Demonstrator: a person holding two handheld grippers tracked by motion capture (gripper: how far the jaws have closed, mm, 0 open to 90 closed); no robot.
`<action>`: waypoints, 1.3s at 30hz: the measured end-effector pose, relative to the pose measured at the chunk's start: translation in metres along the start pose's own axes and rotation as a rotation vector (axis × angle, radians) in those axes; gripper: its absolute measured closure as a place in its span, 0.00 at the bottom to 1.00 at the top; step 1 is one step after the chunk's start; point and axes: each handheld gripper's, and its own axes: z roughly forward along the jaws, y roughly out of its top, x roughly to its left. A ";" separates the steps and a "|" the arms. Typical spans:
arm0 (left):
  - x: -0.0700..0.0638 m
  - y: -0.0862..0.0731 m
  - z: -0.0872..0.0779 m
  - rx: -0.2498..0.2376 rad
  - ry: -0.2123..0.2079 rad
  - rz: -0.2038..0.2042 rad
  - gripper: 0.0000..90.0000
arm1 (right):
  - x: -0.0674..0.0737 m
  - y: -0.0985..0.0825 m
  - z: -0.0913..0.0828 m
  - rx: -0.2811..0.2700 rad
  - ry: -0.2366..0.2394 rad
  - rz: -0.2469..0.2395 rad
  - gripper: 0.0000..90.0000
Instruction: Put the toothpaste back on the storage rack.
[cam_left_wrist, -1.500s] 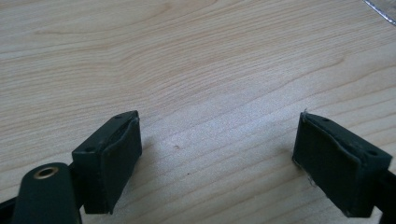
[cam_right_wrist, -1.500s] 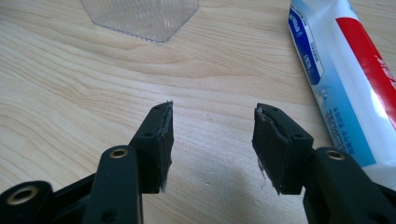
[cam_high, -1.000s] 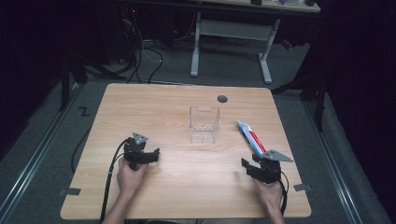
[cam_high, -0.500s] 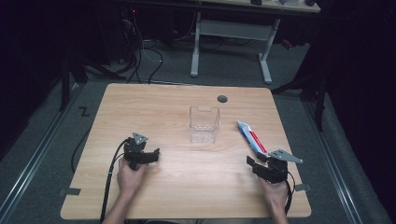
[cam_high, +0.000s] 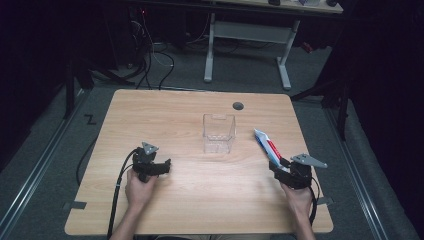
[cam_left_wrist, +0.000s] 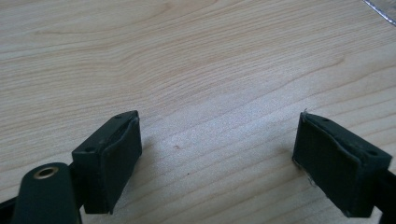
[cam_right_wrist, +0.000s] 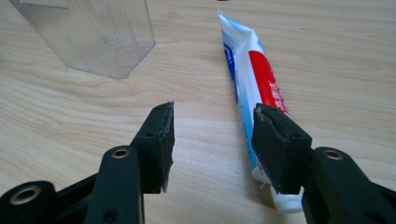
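The right tool (cam_right_wrist: 212, 147) stands low over the wooden counter (cam_high: 170, 125), close to the cap end of the toothpaste tube (cam_right_wrist: 252, 88), which lies flat near the right edge and is well apart from the clear plastic container (cam_high: 219, 132) at the middle. Its jaws are apart and have just been closing, but nothing is between them yet: in the right gripper view the tube passes under the right jaw and beside it, not through the gap, and only bare wood shows between the two pads. I judge that the step in hand is to take hold of the tube, probably in order to bring it to the container. To do this well, the hand should first shift a little sideways toward the tube, so that the tube lies in the middle of the gap, and only then bring the jaws together. It is better to grip the firm part near the cap, because the soft flat body can fold or slide out. The pads should come down to the counter so that they catch both sides of the tube. The left tool (cam_high: 149, 165) rests on the counter at the left, with its jaws wide apart and empty, and it can remain there.
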 end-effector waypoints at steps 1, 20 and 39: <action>0.000 0.000 0.000 0.000 0.000 0.000 0.17 | 0.000 0.000 0.000 0.000 0.000 0.000 0.55; 0.000 0.000 0.000 0.000 0.000 0.000 0.17 | -0.014 0.035 0.018 0.061 -0.006 -0.031 0.54; 0.000 0.000 0.000 0.000 -0.001 0.000 0.17 | -0.019 0.068 0.043 0.137 -0.029 -0.064 0.55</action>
